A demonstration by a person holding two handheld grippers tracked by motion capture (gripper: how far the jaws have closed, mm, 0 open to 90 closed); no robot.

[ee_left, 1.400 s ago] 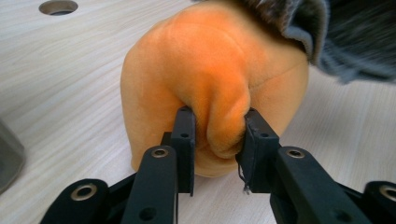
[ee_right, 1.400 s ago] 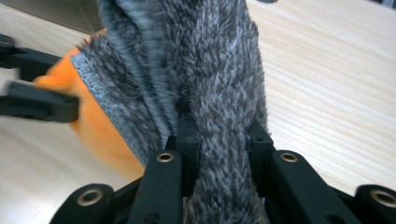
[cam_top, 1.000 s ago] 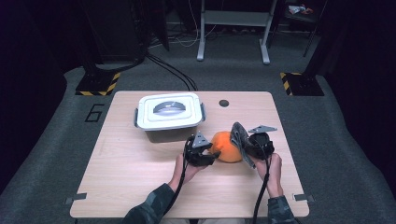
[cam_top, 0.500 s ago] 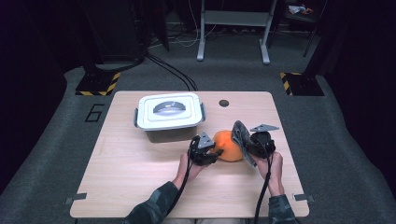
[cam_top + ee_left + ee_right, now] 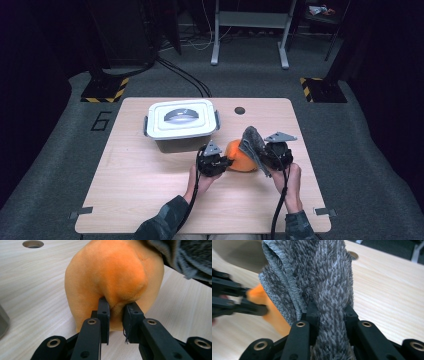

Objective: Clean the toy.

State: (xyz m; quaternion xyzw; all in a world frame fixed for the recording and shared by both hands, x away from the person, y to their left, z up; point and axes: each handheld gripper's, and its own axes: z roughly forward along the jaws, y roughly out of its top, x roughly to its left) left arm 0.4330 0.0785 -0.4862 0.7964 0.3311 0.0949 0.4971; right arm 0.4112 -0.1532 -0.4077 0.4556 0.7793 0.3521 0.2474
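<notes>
Up close, left gripper (image 5: 115, 312) pinches orange plush (image 5: 112, 277) (grey cloth (image 5: 317, 277) opposite).

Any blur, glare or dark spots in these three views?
High view: table evenly lit, floor around it falls off into darkness, image soft overall. Left gripper view: orange plush sharp and bright, no glare, grey cloth at top right a bit soft. Right gripper view: cloth fibres crisp, but the left gripper and plush at the left edge are blurred.
</notes>
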